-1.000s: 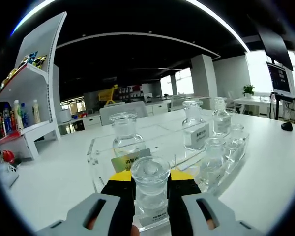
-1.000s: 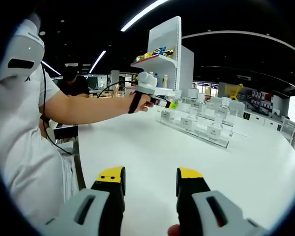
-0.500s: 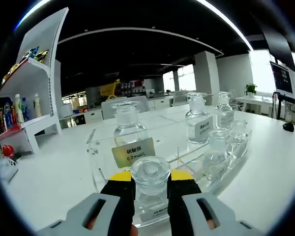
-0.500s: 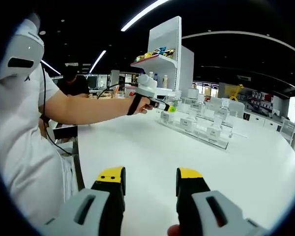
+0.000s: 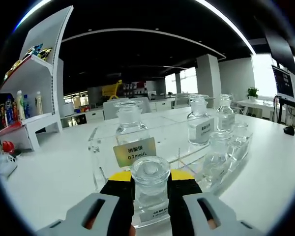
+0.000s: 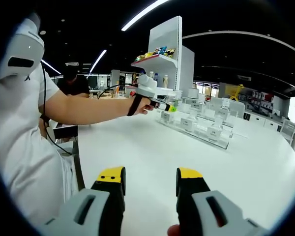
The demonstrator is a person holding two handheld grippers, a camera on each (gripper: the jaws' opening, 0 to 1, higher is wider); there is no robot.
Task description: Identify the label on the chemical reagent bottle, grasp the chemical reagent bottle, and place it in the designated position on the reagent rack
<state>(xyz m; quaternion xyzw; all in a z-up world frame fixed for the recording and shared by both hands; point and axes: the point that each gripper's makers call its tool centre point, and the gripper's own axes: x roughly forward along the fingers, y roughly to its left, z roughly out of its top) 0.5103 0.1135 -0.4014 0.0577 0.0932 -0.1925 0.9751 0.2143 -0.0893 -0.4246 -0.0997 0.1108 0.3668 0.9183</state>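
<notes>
- Between my left gripper's (image 5: 150, 199) jaws sits the reagent bottle (image 5: 150, 189), clamped, just in front of the clear reagent rack (image 5: 187, 152)
- over the white table (image 6: 187, 162), my right gripper (image 6: 150, 189) hangs with jaws apart, holding nothing

Rack ahead of me on the table

The held bottle (image 5: 150, 189) sits before the rack (image 5: 172, 147) (other bottles stand in it); a shelf unit (image 5: 32, 88) stands left.

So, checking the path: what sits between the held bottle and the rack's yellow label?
Nothing in the left gripper view: the bottle in the left claw faces the label directly.
</notes>
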